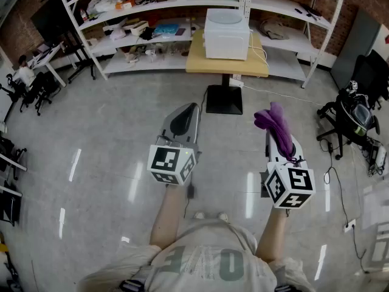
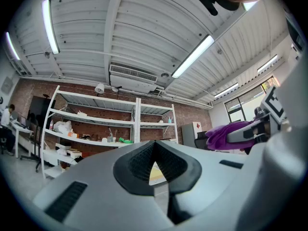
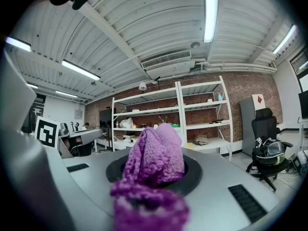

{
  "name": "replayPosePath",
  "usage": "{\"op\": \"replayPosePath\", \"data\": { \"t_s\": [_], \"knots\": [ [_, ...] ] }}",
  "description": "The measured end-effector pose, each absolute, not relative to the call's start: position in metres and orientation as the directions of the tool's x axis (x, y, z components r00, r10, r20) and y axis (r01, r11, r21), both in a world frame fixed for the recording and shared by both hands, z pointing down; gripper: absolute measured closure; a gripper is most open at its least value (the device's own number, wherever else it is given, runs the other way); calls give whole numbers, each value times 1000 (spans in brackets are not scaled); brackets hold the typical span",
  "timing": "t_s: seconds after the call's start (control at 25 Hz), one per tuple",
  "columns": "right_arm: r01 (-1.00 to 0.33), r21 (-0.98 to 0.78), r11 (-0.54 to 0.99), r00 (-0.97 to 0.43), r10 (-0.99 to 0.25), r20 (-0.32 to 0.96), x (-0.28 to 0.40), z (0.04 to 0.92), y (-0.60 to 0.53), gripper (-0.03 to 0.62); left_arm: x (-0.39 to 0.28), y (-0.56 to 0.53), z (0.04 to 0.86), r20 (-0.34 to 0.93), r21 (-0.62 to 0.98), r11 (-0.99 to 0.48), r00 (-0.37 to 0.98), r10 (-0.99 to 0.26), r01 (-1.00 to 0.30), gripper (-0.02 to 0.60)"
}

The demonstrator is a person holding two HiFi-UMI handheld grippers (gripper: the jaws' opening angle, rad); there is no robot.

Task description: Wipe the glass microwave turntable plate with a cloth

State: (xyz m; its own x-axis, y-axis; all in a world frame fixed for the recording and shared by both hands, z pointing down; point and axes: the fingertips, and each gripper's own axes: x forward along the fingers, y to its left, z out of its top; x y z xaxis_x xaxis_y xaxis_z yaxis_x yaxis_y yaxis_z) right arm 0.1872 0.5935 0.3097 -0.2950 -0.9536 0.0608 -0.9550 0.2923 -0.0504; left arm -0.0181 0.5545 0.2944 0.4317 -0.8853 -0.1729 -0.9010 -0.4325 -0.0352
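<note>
My right gripper (image 1: 278,140) is shut on a purple cloth (image 1: 273,120), which bunches up over the jaws and hides the fingertips. In the right gripper view the cloth (image 3: 156,158) fills the space between the jaws. My left gripper (image 1: 193,107) is held at the same height to the left, shut with nothing in it; its dark pads (image 2: 144,160) meet at the tip. Both point toward a white microwave (image 1: 227,35) on a small wooden table (image 1: 200,62) a few steps ahead. A round pale disc (image 1: 225,16) lies on top of the microwave; I cannot tell if it is the glass plate.
White shelving (image 1: 152,8) full of clutter lines the brick wall behind the table. The table's black base (image 1: 223,99) stands on the glossy floor. A black office chair (image 1: 358,111) and cables are at the right. A person (image 1: 24,73) sits at desks far left.
</note>
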Motion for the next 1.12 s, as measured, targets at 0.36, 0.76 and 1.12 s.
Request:
{"op": "replayPosePath", "data": {
  "t_s": [0.36,0.76,1.12],
  "knots": [
    [-957,-41,286,-288,-955,73,187,309,595,537,-13,554,293,-156,-33,-446,445,-882,-894,578],
    [-952,-119,281,-288,-956,48,200,317,594,537,-2,551,308,-135,-38,-460,461,-877,-887,578],
    [-937,-132,325,-338,-936,100,224,342,567,537,11,532,332,-75,-24,-431,432,-899,-902,578]
  ]
}}
